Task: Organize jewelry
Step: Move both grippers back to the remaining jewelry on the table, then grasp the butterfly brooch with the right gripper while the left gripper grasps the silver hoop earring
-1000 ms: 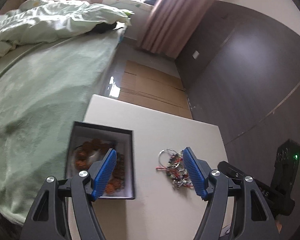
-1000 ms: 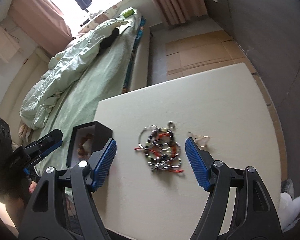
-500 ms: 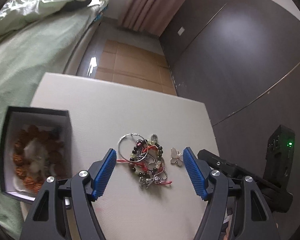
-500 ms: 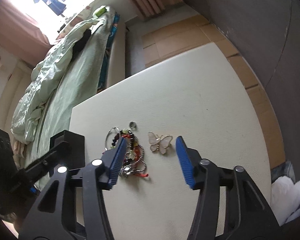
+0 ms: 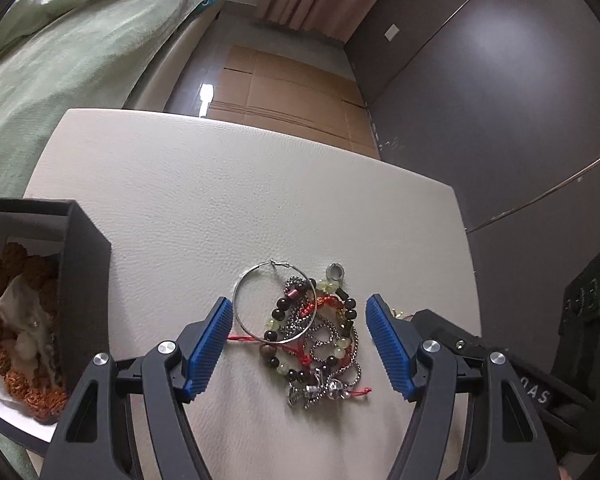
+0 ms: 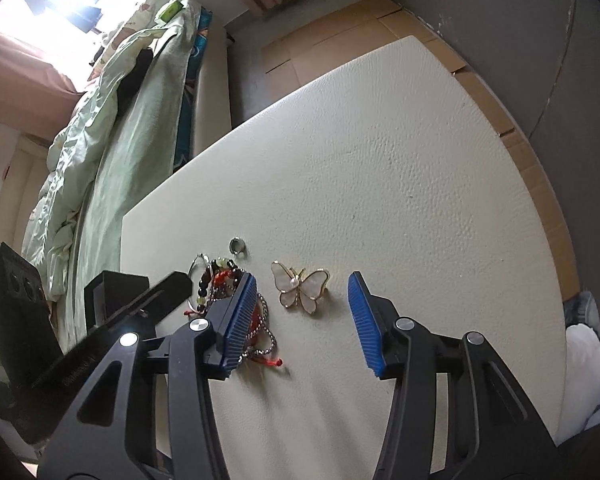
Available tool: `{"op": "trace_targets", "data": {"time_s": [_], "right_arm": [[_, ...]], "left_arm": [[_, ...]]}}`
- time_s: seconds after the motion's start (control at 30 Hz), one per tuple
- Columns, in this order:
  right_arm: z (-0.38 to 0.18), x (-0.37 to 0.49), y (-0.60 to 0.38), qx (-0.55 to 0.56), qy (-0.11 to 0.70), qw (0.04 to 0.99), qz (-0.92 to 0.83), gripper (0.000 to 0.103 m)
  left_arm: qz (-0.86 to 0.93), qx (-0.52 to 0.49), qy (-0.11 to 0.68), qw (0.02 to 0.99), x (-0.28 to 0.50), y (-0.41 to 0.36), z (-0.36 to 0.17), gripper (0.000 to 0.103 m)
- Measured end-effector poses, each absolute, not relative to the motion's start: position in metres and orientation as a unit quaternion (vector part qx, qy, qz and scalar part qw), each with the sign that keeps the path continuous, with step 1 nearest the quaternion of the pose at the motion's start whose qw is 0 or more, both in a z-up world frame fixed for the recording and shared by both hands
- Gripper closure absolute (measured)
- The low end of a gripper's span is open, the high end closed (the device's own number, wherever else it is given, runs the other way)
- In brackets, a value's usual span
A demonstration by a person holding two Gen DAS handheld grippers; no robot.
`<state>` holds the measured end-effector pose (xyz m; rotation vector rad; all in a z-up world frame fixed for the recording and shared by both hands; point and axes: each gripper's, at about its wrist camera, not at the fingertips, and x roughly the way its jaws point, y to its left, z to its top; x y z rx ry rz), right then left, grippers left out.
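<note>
The pile of jewelry lies on the cream table, a tangle of dark and pale green bead bracelets, a red cord and silver chains, with a large silver hoop on its left part and a small metal ring at its far edge. To the right of the pile, close to it but apart, lies a butterfly brooch with pearly wings and a gold rim. To the left of the pile, well apart, stands a black box, open on top; inside it there is a bracelet of brown rough beads around something pale, which I cannot name. The left tongs stand spread with the pile between their blue pads; the pads are on both sides of the pile and do not press on it. The right tongs are also spread, a little less wide, and the brooch is just in front of the gap between their pads, which do not touch it; the left pad of these tongs is over the right edge of the pile. Past the box, on the far left of the pile, is a bed with a light green cover. Behind the table, brown cardboard lies flat on the floor along a dark wall.
</note>
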<state>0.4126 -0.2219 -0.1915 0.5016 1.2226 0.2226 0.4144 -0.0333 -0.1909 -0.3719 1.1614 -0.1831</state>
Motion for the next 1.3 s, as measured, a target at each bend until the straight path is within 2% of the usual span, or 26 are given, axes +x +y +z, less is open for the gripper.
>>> {"op": "trace_targets", "data": {"time_s": [0.2,0.33,0.6,0.7,0.97,1.3], "right_arm": [[-0.196,0.416,-0.226,0.240,0.570,0.780,0.094,0.054],[-0.197,0.418,-0.227,0.246,0.572,0.777,0.096,0.054],[-0.199,0.420,-0.230,0.257,0.572,0.774,0.090,0.054],[-0.200,0.421,-0.230,0.257,0.573,0.773,0.089,0.054],[-0.199,0.420,-0.225,0.240,0.573,0.779,0.084,0.054],[-0.199,0.419,-0.194,0.177,0.578,0.791,0.095,0.054]], "left_arm": [[-0.063,-0.171,0.555,0.812,0.417,-0.030,-0.204,0.042],[-0.066,-0.152,0.551,0.818,0.415,-0.034,-0.204,0.042],[-0.064,-0.041,0.544,0.836,0.410,-0.063,-0.206,0.043],[-0.052,-0.011,0.535,0.843,0.410,-0.066,-0.206,0.054],[-0.068,-0.077,0.535,0.838,0.416,-0.044,-0.199,0.057],[-0.069,-0.138,0.491,0.858,0.405,-0.004,-0.157,0.057]]}}
